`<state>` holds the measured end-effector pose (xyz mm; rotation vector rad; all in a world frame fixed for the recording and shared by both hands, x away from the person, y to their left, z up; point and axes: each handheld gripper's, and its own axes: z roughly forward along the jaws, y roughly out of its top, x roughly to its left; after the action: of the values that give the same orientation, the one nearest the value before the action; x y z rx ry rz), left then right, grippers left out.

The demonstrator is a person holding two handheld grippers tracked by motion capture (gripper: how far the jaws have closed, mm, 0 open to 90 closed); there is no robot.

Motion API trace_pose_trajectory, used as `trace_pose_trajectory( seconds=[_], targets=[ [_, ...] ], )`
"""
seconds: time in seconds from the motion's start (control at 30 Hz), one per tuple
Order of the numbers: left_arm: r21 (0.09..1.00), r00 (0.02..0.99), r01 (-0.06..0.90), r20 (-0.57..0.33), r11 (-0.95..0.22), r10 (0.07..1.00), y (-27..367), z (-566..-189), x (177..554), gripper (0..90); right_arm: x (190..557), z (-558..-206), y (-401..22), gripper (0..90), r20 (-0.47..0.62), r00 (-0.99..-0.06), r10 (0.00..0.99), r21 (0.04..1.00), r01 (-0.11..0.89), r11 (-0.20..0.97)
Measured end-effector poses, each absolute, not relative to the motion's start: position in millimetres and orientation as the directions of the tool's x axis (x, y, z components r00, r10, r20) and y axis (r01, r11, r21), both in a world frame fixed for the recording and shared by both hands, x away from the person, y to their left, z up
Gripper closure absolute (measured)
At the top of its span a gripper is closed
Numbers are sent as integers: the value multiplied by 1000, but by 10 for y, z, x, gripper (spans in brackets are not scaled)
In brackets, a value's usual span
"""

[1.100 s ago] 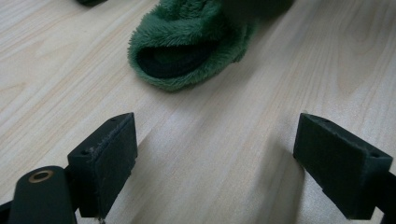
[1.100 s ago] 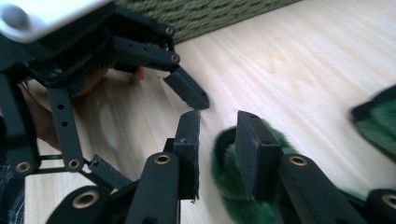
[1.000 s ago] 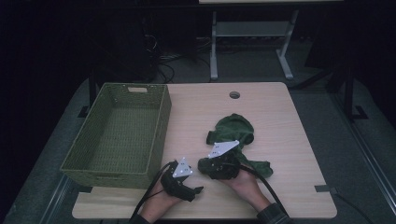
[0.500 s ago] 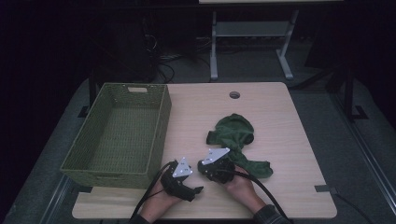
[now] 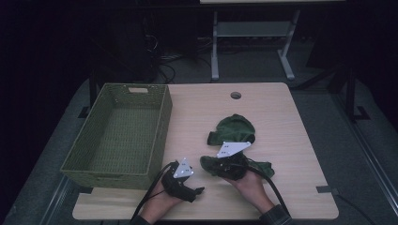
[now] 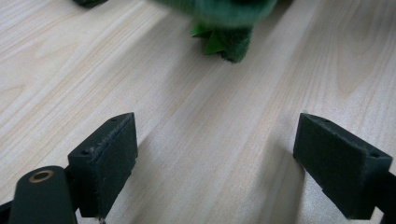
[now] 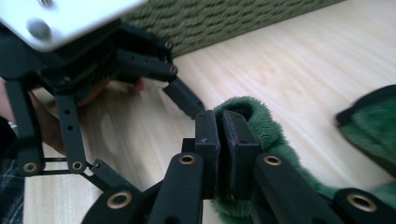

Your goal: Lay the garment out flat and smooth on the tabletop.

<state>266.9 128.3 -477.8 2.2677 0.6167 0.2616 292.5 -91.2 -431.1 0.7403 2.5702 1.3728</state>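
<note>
high view: right gripper [image 5: 220, 165] sits on the near end of the green cloth [image 5: 234, 129], low on the worktop [image 5: 281, 117]; its jaws have just been closing and the fabric is between them. Far end of the cloth lies bunched toward mid-worktop. I pinch an end, I judge, so the rest can trail off the wood.
high view, left: left gripper [image 5: 199, 190] rests near the front edge, just beside the green basket [image 5: 159, 136], apart from the cloth. I keep it parked out of the way.
basket: woven, nothing in it that I can see; probably where the cloth is meant to go.
left gripper view: jaws wide, bare wood between the pads [image 6: 109, 158]. A blurred edge of green cloth [image 6: 224, 37] hangs ahead, not touching.
right gripper view: jaws nearly together, clamped on a plush fold of cloth [image 7: 261, 121]. Left gripper [image 7: 135, 135] is beyond, basket wall [image 7: 224, 18] behind it.
risk: thin pinch on soft pile; may slip on lift.
</note>
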Motion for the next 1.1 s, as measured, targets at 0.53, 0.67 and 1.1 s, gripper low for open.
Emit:
trace_pose_trajectory(
  seconds=[0.53, 0.67, 1.1],
  targets=[
    [722, 862, 353, -3, -595, 507, 1282, -4777, 2668, 131, 2929, -4162, -1543, 838, 125, -796, 592, 851, 393, 349],
    [721, 862, 352, -1, -597, 507, 1283, -4777, 2669, 131, 2938, -4215, -1674, 834, 126, -767, 629, 838, 422, 347],
    [722, 861, 355, -6, -594, 508, 1281, -4778, 2668, 132, 2954, -4253, -1955, 774, 89, -700, 709, 820, 455, 347]
  ],
)
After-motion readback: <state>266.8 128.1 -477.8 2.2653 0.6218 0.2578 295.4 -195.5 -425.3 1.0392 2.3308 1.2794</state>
